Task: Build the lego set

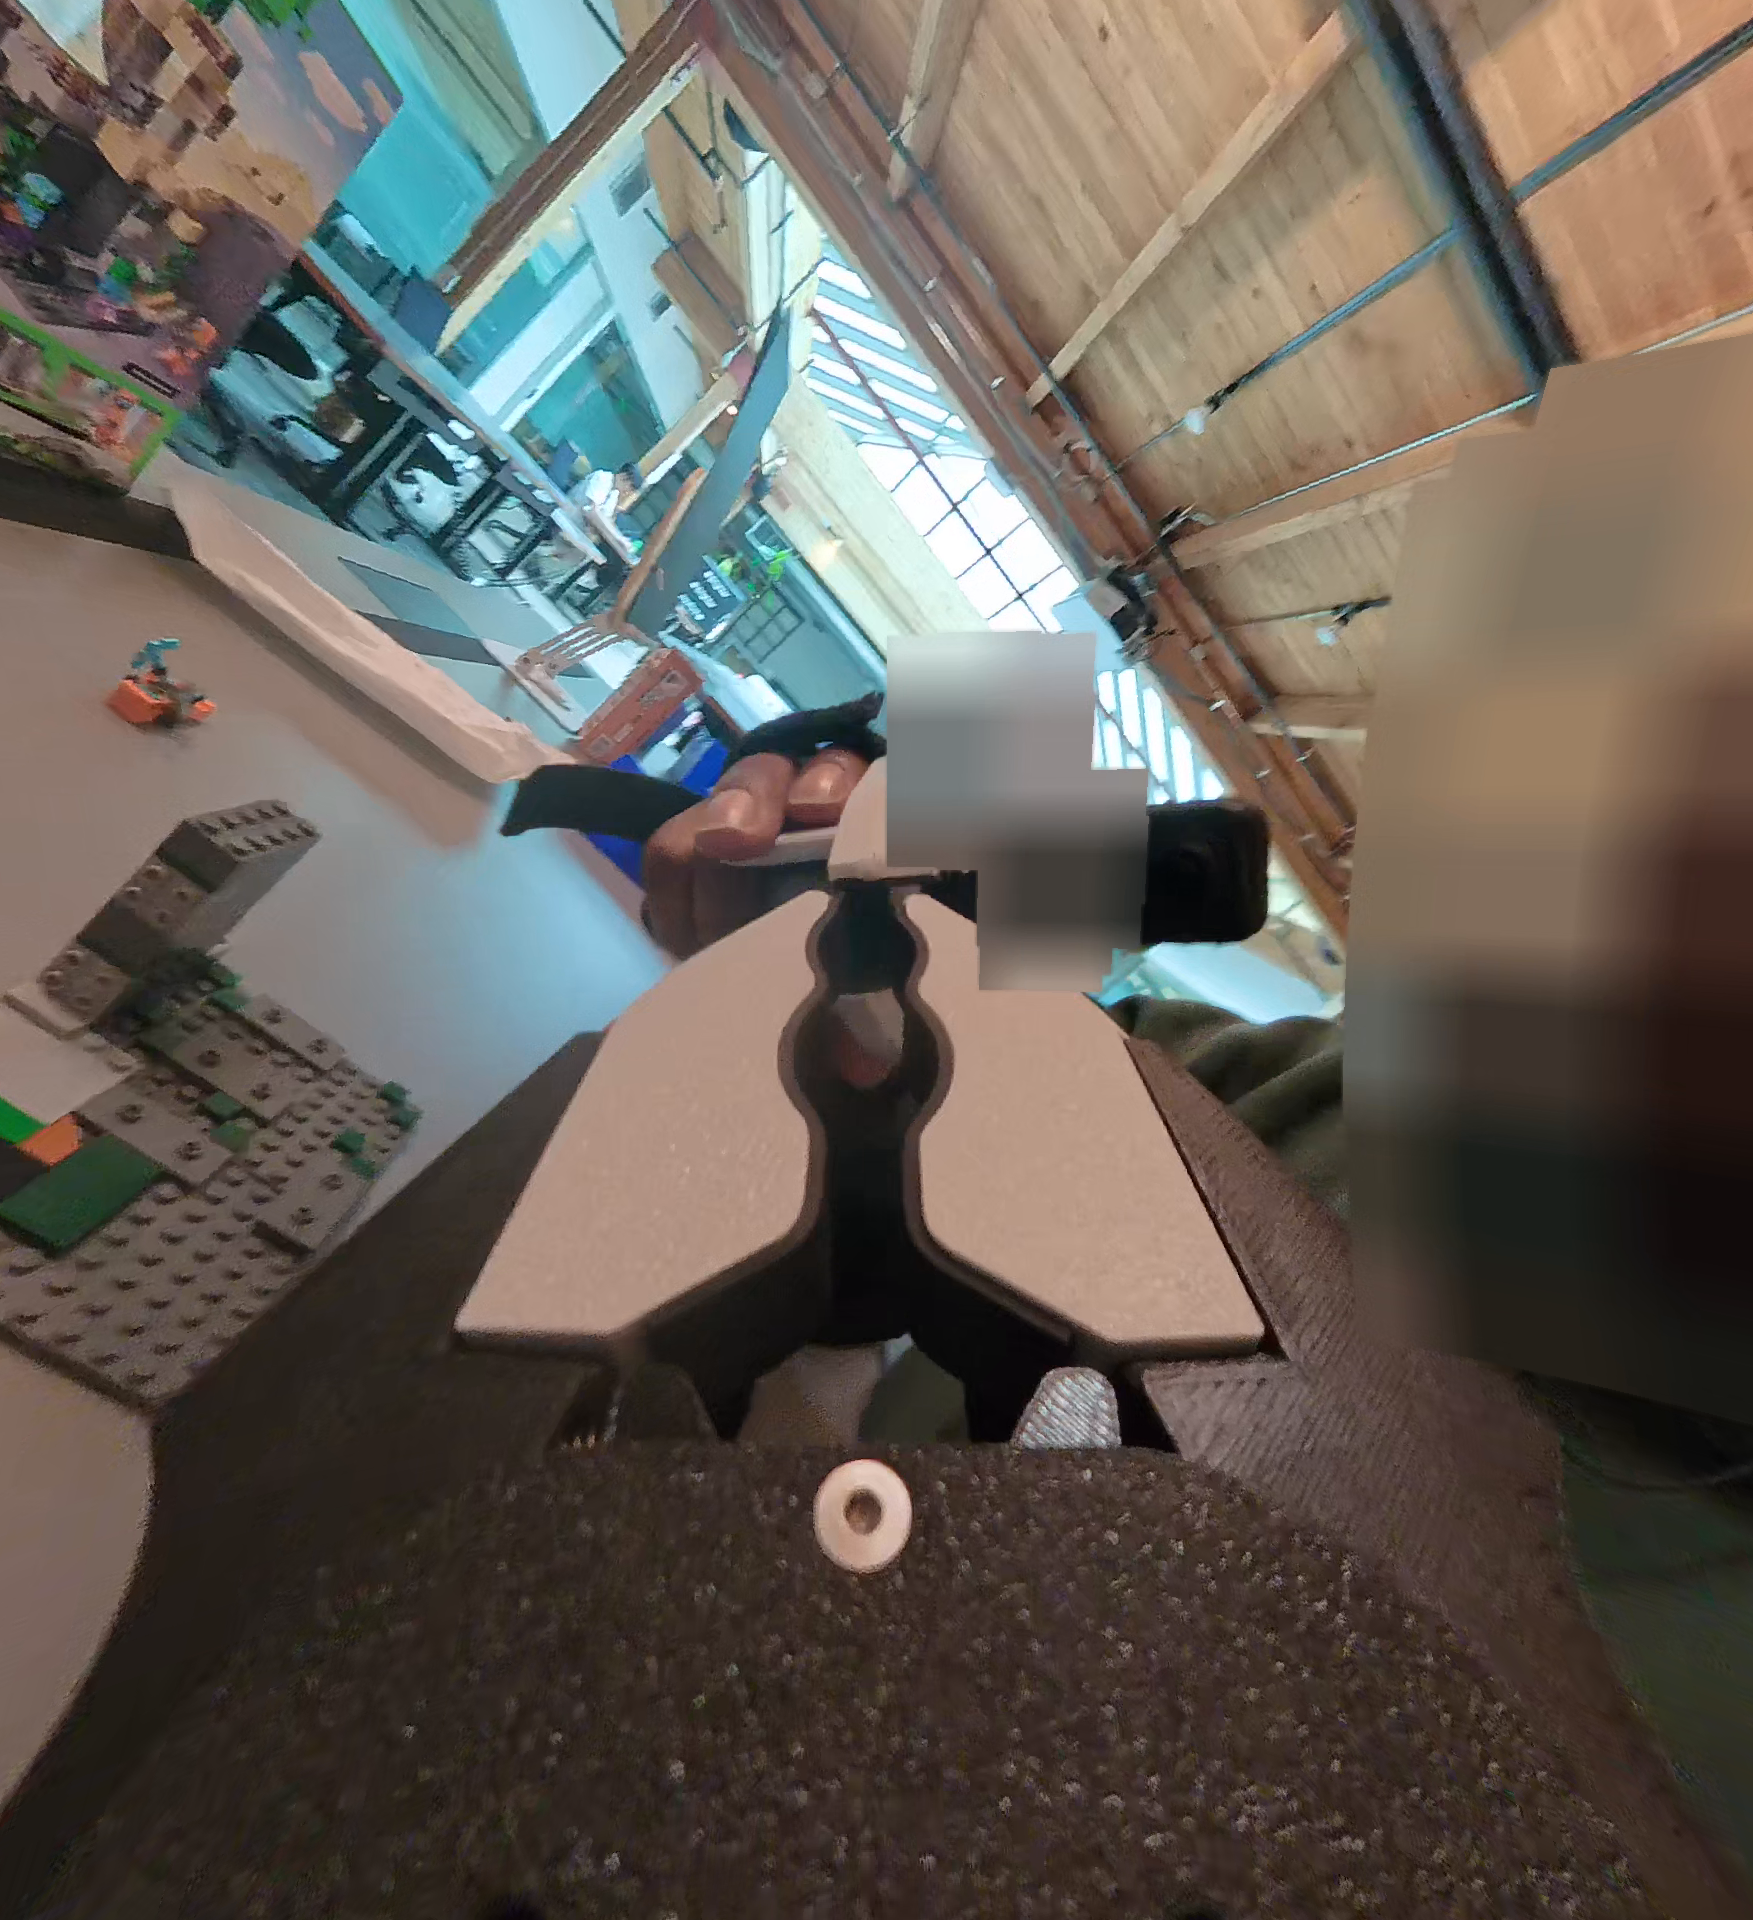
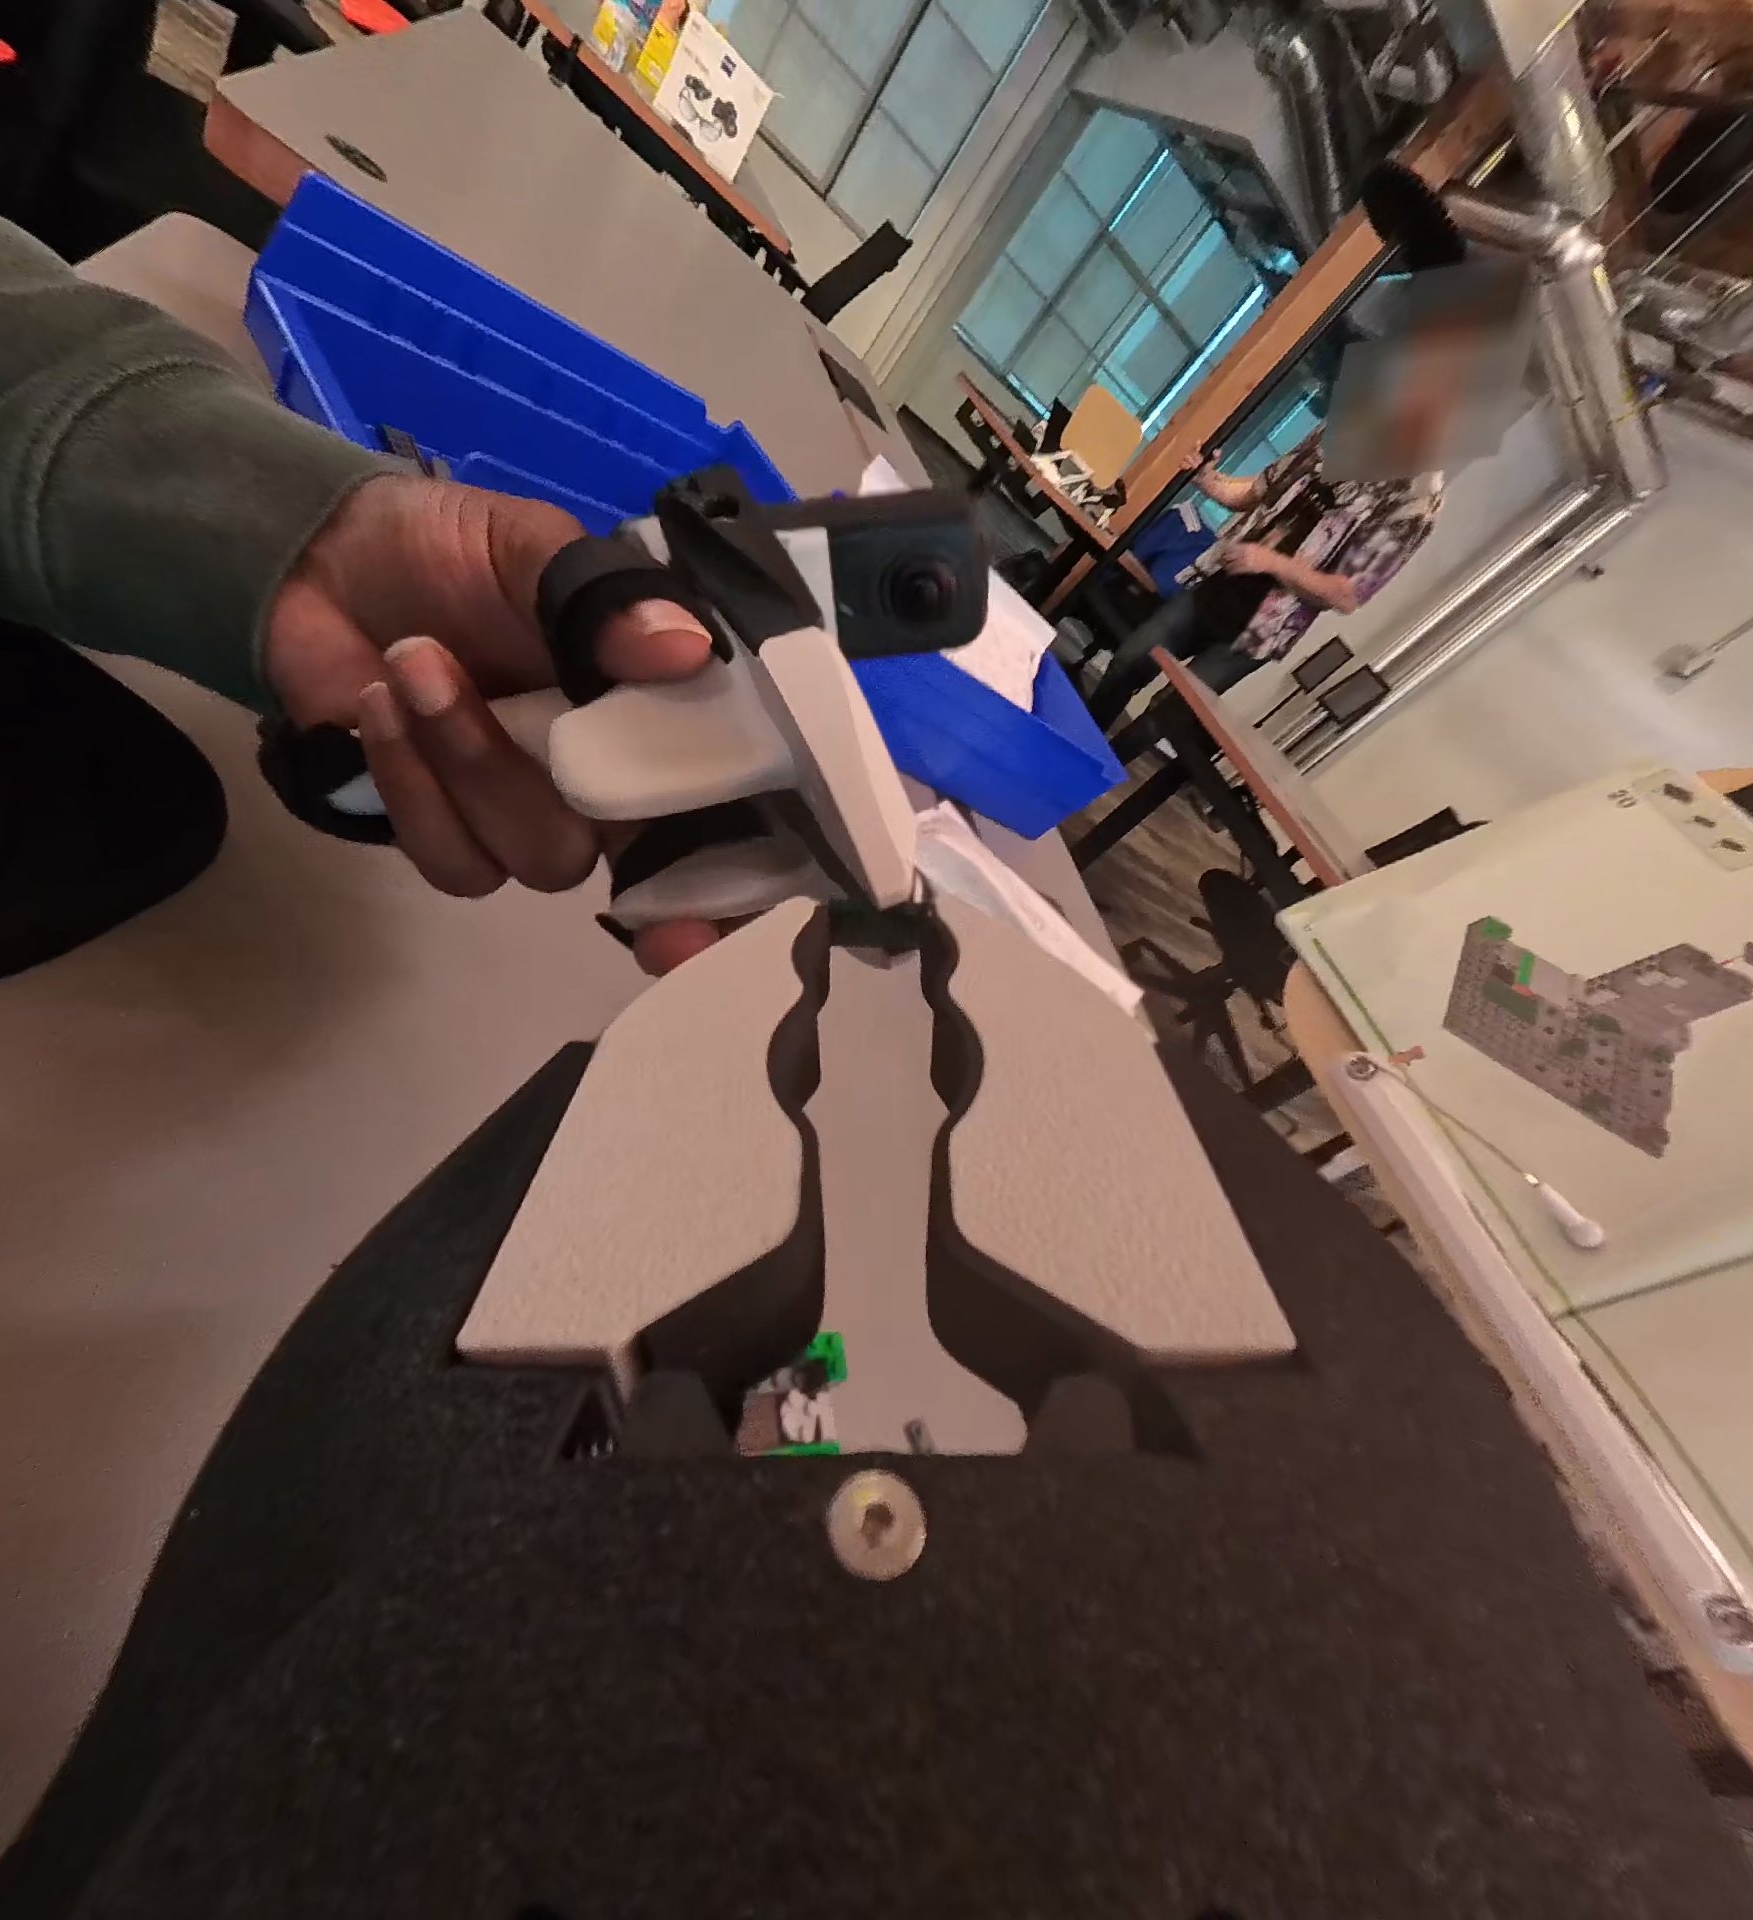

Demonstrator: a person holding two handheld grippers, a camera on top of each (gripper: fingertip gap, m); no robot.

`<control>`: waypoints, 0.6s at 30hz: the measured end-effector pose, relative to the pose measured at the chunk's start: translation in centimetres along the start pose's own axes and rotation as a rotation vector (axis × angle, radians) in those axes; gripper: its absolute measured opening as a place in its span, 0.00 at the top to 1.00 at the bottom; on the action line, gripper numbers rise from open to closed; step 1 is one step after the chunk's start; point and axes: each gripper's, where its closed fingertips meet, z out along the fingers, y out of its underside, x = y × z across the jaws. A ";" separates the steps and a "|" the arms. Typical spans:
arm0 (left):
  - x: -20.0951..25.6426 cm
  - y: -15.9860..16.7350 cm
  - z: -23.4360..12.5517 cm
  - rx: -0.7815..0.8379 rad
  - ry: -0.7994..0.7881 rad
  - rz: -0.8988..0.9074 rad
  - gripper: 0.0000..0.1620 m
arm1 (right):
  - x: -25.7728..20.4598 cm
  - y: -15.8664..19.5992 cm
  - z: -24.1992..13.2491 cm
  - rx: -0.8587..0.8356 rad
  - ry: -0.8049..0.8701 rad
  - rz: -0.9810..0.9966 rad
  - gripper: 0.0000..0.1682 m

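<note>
Task thing: a partly built model of grey studded plates with green tiles and a stepped grey block wall [image 1: 176, 1122] sits on the pale bench [image 1: 352, 790], off to the left of both tools and well apart from them.
Right tool [image 2: 874, 935]: the jaws are drawn in to a narrow gap at the tips, pinching what looks like a small dark piece [image 2: 877, 932]. It is too small to tell its shape.
Left tool [image 1: 867, 909]: the tips are close together and meet the right tool's tips. Whether it also grips the piece, I cannot tell.
Why held so: the two tools are raised above the bench, tip to tip. This is probably to pass or re-seat the tiny piece in the air so it can go onto the model at the proper angle.
Hands: the left hand [image 2: 456, 665], in a green sleeve, squeezes the white handle, and the right hand [image 1: 737, 831] does the same on its side.
Guide: an open instruction page with a picture of the grey build [image 2: 1578, 1039] lies to the right, within easy sight for checking the step.
Containers: a blue plastic bin [image 2: 539, 364] stands behind the left hand. Its inside is mostly hidden, and white paper shows at its far end.
Also on the bench: a printed cardboard set box [image 1: 72, 229] stands at the back, and a small orange and teal figure [image 1: 160, 696] stands alone, set aside from the model.
Risk: I judge the grip slight, so the piece could slip in the exchange.
</note>
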 end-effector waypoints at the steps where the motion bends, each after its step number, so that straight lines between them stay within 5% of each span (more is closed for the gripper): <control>1: -0.3 0.1 -0.1 -0.015 -0.033 0.037 0.94 | 0.0 0.2 -0.1 -0.013 -0.010 0.018 0.90; 5: -2.1 1.0 -0.7 -0.125 -0.246 0.303 0.89 | 0.2 2.8 -0.6 -0.162 -0.069 0.188 0.90; 10: -4.3 2.8 -0.6 -0.344 -0.568 0.874 0.88 | -1.6 5.9 -1.9 -0.292 -0.233 0.712 0.90; 18: -4.6 5.8 0.7 -0.481 -0.642 1.347 0.88 | -4.2 5.2 -3.4 -0.232 -0.397 1.226 0.90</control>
